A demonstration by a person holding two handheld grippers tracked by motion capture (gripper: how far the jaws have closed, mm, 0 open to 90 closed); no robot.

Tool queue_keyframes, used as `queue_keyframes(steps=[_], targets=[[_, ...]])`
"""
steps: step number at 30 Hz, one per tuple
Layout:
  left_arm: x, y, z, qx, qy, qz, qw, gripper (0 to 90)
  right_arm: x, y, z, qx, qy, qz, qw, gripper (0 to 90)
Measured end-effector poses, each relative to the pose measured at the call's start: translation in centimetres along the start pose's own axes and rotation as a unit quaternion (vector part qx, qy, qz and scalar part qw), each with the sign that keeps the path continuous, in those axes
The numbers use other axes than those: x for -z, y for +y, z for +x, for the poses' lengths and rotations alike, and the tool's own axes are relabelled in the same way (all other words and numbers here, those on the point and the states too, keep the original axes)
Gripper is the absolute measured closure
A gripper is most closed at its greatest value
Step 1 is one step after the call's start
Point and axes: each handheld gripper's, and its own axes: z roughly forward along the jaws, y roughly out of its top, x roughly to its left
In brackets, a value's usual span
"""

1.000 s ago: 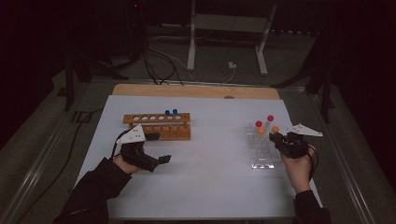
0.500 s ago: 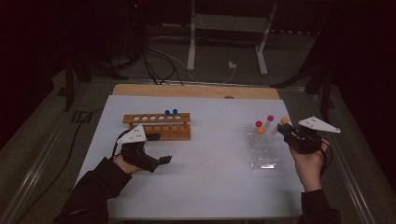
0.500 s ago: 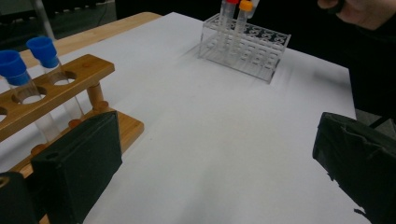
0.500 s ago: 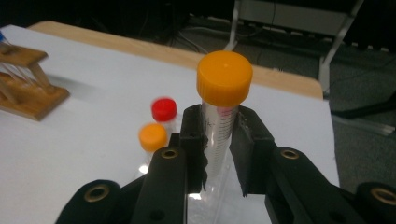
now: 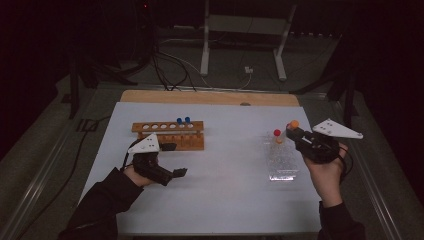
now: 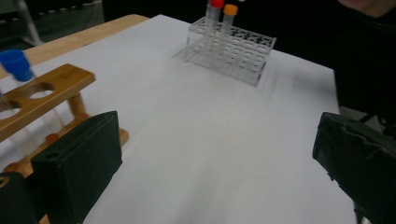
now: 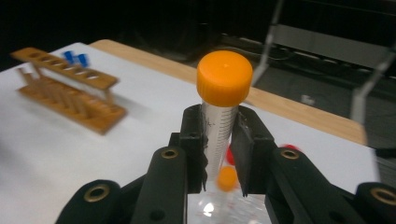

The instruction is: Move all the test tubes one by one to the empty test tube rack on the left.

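Change: right gripper [image 7: 218, 154] is rising, lifting the orange-capped tube [image 7: 223, 98] above the clear rack [image 5: 281, 161].
Right jaws: clamping that tube.
Left gripper [image 5: 176, 173]: jaws standing apart, holding nothing, near the wooden rack [image 5: 169, 135].

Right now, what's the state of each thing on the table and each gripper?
right gripper: shut on the orange-capped tube
orange-capped tube: upright, lifted above the clear rack
clear rack: holds a red-capped tube and another orange-capped one, both upright
wooden rack: two blue-capped tubes in it, other holes empty
left gripper: open, holding nothing
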Motion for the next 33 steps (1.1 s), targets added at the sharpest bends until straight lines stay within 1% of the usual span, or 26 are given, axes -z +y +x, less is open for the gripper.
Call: queue_keyframes(steps=[1, 2, 4, 5, 7, 8, 9, 11, 12, 13, 15, 16, 20, 21, 23, 24, 25, 29, 33], targets=[[0.0, 0.1, 0.0, 0.0, -0.004, -0.002, 1.0, 2.2, -0.2, 0.0, 0.4, 0.004, 0.006, 0.002, 1.0, 74.5], [-0.1, 0.2, -0.1, 0.0, -0.002, -0.002, 1.0, 2.3, -0.5, 0.0, 0.9, 0.005, 0.015, 0.004, 0.9999, 74.5], [-0.3, 0.4, -0.3, 0.0, -0.008, -0.003, 1.0, 2.3, -1.1, -0.2, 1.9, 0.012, 0.032, 0.011, 0.9993, 74.5], [-0.4, 0.5, -0.3, -0.004, -0.006, -0.002, 1.0, 2.3, -1.5, -0.3, 2.5, 0.016, 0.041, 0.015, 0.9989, 74.5], [-0.6, 0.6, -0.5, -0.004, -0.013, -0.002, 0.9999, 2.4, -2.2, -0.7, 3.6, 0.023, 0.058, 0.024, 0.9978, 74.5], [-0.7, 0.7, -0.6, -0.006, -0.01, -0.002, 0.9999, 2.4, -2.6, -0.9, 4.2, 0.026, 0.068, 0.028, 0.997, 74.5], [-0.8, 0.8, -0.6, -0.007, -0.015, -0.002, 0.9999, 2.5, -3.0, -1.1, 4.7, 0.029, 0.076, 0.033, 0.9961, 74.5], [-1.1, 0.9, -0.8, -0.01, -0.015, -0.001, 0.9998, 2.6, -3.8, -1.5, 5.8, 0.036, 0.094, 0.042, 0.9941, 74.5], [-1.2, 1.0, -0.8, -0.01, -0.02, -0.001, 0.9997, 2.6, -4.1, -1.8, 6.3, 0.038, 0.101, 0.048, 0.993, 74.5], [-1.3, 1.1, -0.9, -0.011, -0.02, 0.0, 0.9997, 2.6, -4.4, -2.0, 6.8, 0.042, 0.109, 0.052, 0.9918, 74.5], [-1.5, 1.2, -1.0, -0.012, -0.026, 0.001, 0.9996, 2.7, -5.0, -2.3, 7.8, 0.048, 0.123, 0.06, 0.9894, 74.6], [-1.6, 1.3, -1.0, -0.013, -0.025, 0.001, 0.9996, 2.7, -5.2, -2.5, 8.2, 0.051, 0.13, 0.064, 0.9881, 74.6], [-2.0, 1.7, -1.2, -0.013, -0.035, -0.003, 0.9993, 3.7, -5.9, -3.0, 9.9, 0.06, 0.157, 0.076, 0.9828, 74.5], [-2.1, 1.9, -1.2, -0.013, -0.034, -0.005, 0.9993, 3.8, -6.0, -3.1, 10.3, 0.063, 0.162, 0.079, 0.9816, 74.5], [-2.4, 2.1, -1.4, -0.017, -0.04, -0.006, 0.9991, 4.4, -6.3, -3.3, 11.1, 0.067, 0.174, 0.084, 0.9788, 74.6], [-2.6, 2.3, -1.6, -0.019, -0.04, -0.007, 0.999, 4.8, -6.5, -3.4, 11.5, 0.07, 0.179, 0.087, 0.9775, 74.5], [-2.7, 2.4, -1.7, -0.02, -0.044, -0.008, 0.9988, 5.6, -6.6, -3.5, 11.8, 0.072, 0.184, 0.089, 0.9762, 74.5], [-3.4, 2.9, -2.1, -0.026, -0.05, -0.01, 0.9983, 8.1, -7.0, -3.7, 12.8, 0.074, 0.201, 0.093, 0.9724, 74.5], [-4.0, 3.3, -2.4, -0.035, -0.06, -0.014, 0.9975, 16.1, -7.2, -3.7, 13.5, 0.075, 0.211, 0.096, 0.9697, 74.5]])
